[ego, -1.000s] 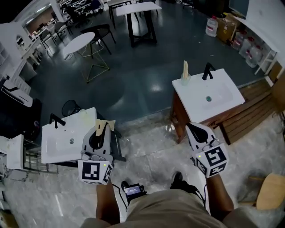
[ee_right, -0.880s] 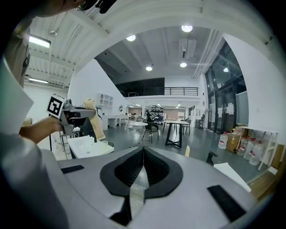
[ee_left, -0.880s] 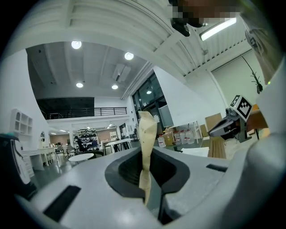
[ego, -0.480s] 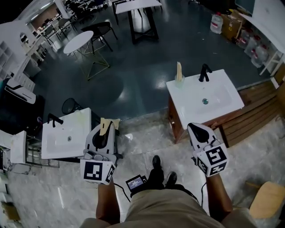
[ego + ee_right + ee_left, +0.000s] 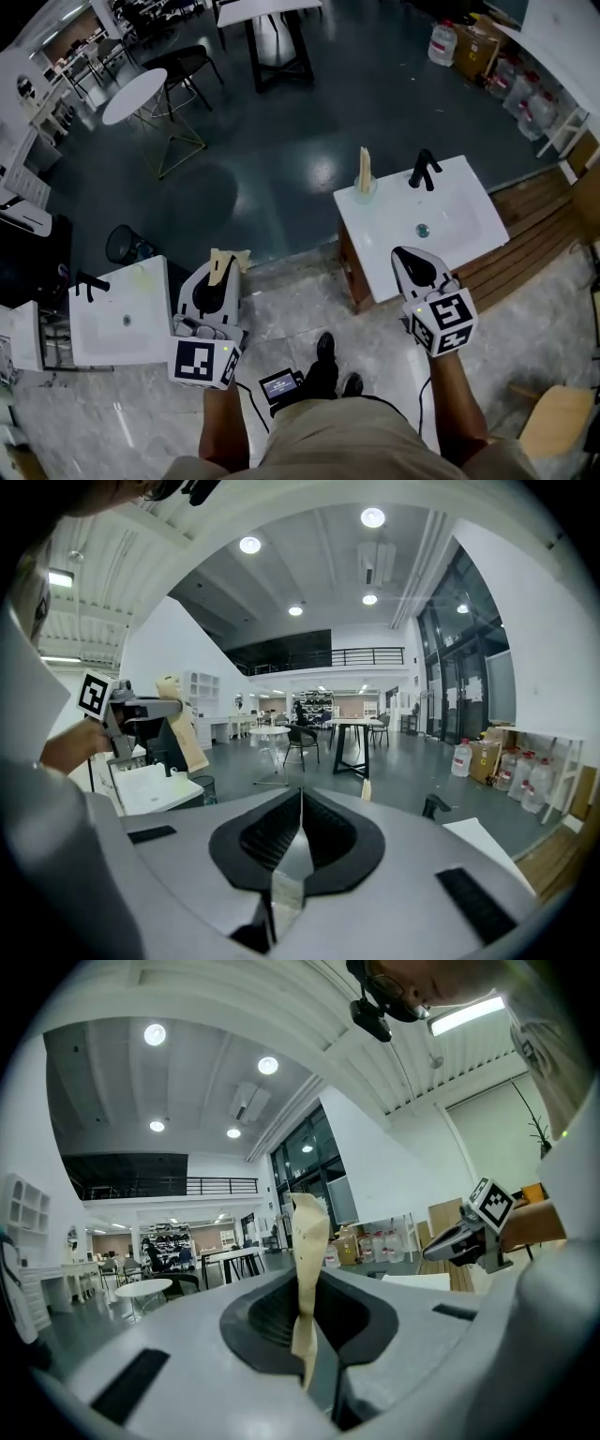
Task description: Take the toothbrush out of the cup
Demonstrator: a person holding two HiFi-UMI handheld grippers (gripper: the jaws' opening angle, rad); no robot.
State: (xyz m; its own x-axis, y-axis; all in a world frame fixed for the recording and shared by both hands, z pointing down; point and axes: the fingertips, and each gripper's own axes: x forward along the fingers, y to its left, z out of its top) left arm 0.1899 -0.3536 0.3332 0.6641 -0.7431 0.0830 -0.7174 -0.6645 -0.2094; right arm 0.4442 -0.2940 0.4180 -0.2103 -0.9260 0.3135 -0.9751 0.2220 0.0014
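- While we stand on the pale marbled floor (image 5: 300, 300), a small screen device (image 5: 281, 384) hangs at the waist, just above dark shoes (image 5: 325, 347).
- Left gripper (image 5: 218, 274): jaws pinching a tan, paper-like strip (image 5: 225, 263) that sticks out past the pads.
- Right gripper (image 5: 404, 255): jaws pressed together, nothing between them. In the head view its tip shows against the near edge of a white washbasin (image 5: 469, 211).
- That washbasin sits on a brown cabinet (image 5: 352, 272), with a black tap (image 5: 422, 169) at the back and a drain (image 5: 422, 229) mid-bowl.
- A clear cup (image 5: 364, 190) stands at the basin's back left corner, left of the tap. The toothbrush (image 5: 364, 164), a pale upright piece, stands in it, well apart from both grippers.
- A second white washbasin (image 5: 141, 309) with its own black tap (image 5: 89, 283) sits left of the left gripper.
- Farther off, on dark floor, we note a round white table (image 5: 136, 94), a black chair (image 5: 183, 64) and a water jug (image 5: 441, 42).
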